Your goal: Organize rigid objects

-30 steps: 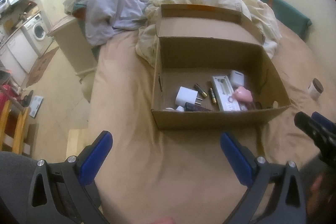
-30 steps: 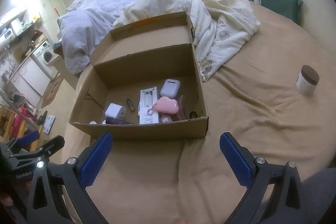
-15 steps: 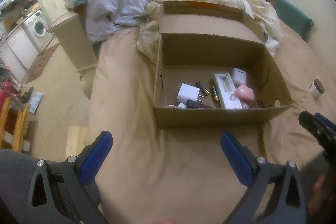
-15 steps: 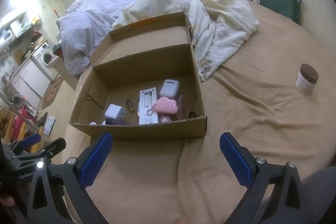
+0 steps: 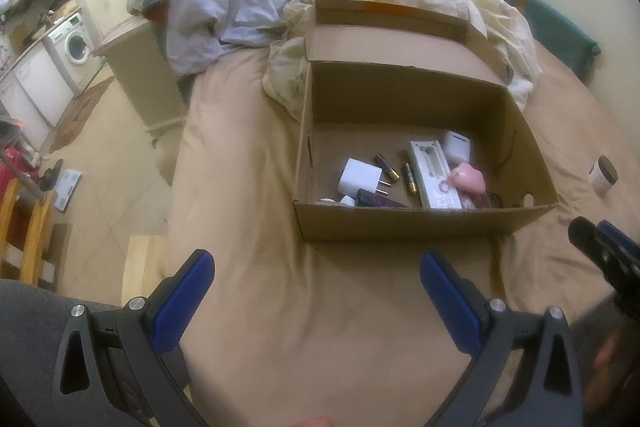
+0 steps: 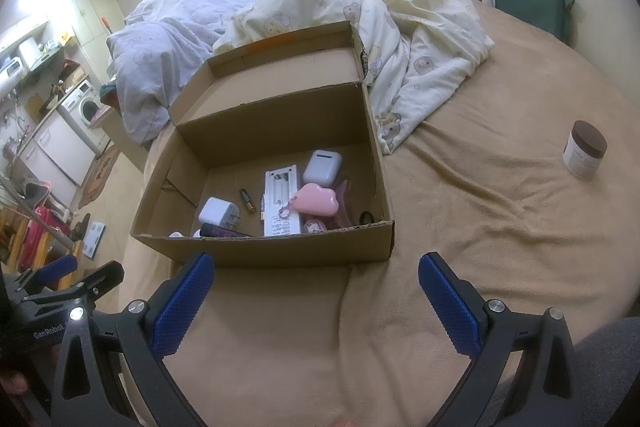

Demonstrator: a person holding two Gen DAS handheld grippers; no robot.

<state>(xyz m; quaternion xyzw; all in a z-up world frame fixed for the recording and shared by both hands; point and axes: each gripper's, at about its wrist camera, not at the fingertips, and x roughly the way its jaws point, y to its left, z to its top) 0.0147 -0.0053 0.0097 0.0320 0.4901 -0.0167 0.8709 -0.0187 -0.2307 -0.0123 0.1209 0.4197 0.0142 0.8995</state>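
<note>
Currently I am holding both units above the tan bed [image 6: 480, 247], just in front of the cardboard box [image 6: 280, 255], which serves as the landmark. My left hand-held gripper [image 5: 316, 291] is standing released, its blue pads [image 5: 180, 303] spread wide with nothing between them. My right hand-held gripper [image 6: 314, 291] is likewise standing released and is carrying nothing.

Inside the cardboard box, the following items are lying on its floor: a white charger plug [image 6: 216, 211] toward the left wall, a battery [image 6: 247, 201] just beside it, a long white remote-like case [image 6: 282, 201] in the middle, a white earbud case [image 6: 322, 167] toward the back, and a pink cloud-shaped case [image 6: 318, 201] resting partly on the white case. A dark tube [image 6: 224, 231] is lying against the front wall.

Well to the right of the cardboard box, a brown-lidded jar [image 6: 584, 151] is standing upright on the bed. Behind the box, crumpled quilts [image 6: 400, 27] are lying piled.
</note>
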